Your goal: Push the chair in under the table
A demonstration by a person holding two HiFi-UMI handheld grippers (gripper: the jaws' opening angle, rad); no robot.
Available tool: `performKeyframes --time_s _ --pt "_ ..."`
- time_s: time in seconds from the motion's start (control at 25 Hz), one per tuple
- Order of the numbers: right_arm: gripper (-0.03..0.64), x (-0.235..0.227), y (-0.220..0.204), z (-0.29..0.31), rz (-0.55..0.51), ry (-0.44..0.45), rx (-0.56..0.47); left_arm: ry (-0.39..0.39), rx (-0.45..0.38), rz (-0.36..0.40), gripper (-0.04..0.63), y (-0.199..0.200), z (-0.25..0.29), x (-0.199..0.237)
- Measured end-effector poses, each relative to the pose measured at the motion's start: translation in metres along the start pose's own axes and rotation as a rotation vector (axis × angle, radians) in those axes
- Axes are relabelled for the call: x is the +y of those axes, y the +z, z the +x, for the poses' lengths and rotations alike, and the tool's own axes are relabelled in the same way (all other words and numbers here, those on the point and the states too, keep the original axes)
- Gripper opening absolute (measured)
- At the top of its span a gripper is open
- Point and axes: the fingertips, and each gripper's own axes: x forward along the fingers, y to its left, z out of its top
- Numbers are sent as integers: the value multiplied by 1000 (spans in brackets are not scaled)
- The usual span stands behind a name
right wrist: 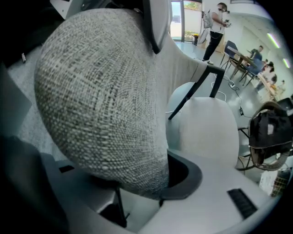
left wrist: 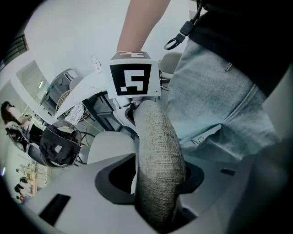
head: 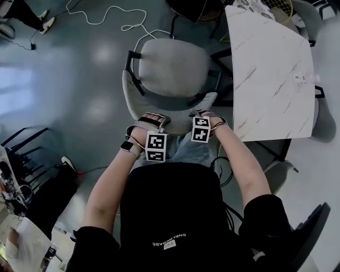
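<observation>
A grey fabric chair [head: 172, 66] with black legs stands on the floor just left of the white marble table [head: 271, 69], its seat outside the tabletop. Its curved backrest [head: 139, 102] is toward me. My left gripper [head: 151, 118] is clamped over the backrest's top rim at the left. My right gripper [head: 204, 114] is clamped over the rim at the right, close to the table's near corner. In the left gripper view the woven rim [left wrist: 158, 160] runs between the jaws of the left gripper [left wrist: 155, 183]. In the right gripper view the backrest [right wrist: 105, 100] fills the jaws of the right gripper [right wrist: 137, 183].
A white cable [head: 106, 16] snakes over the floor beyond the chair. Black table legs [head: 276, 154] stand under the table's near edge. Another grey chair [head: 313, 16] is at the far right, and dark furniture [head: 32, 159] at the left. People [right wrist: 215, 23] stand far off.
</observation>
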Motion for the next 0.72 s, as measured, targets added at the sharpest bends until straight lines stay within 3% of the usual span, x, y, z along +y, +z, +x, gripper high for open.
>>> performKeyframes --time_s 0.72 --pt "213 18 51 7 464 -84 -134 -155 -15 322 204 -44 -11 6"
